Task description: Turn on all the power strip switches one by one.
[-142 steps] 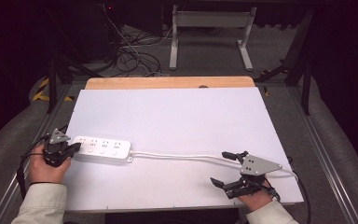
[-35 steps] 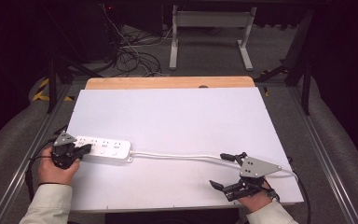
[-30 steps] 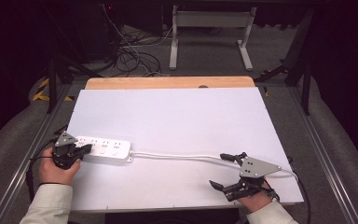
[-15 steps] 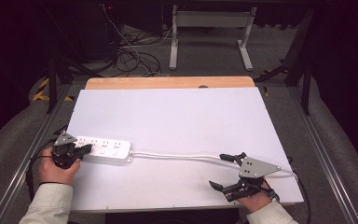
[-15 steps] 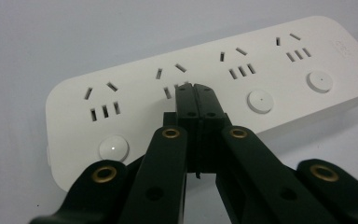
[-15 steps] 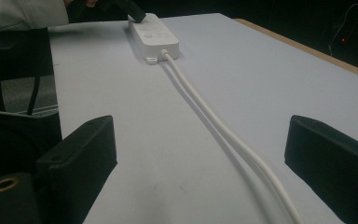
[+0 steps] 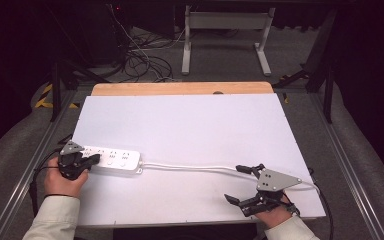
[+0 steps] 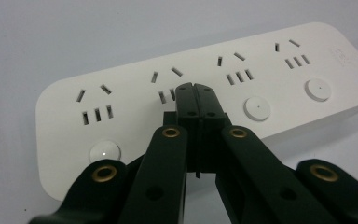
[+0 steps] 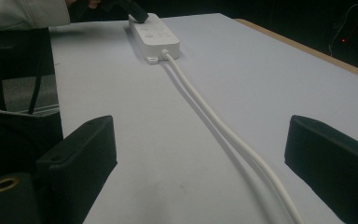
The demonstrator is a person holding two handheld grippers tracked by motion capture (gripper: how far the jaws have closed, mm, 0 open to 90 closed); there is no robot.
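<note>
Pressing with your left gripper (image 8: 196, 95) pinched closed, its tip can skid off the power strip's (image 8: 205, 88) second button; your right gripper (image 9: 205, 154) gapes wide, idle.

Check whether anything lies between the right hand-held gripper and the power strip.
Nothing visible blocks it. Between the open right hand-held gripper and the power strip lies bare white tabletop, crossed by the strip's own white cord. The shut left hand-held gripper sits at the strip's far end.
</note>
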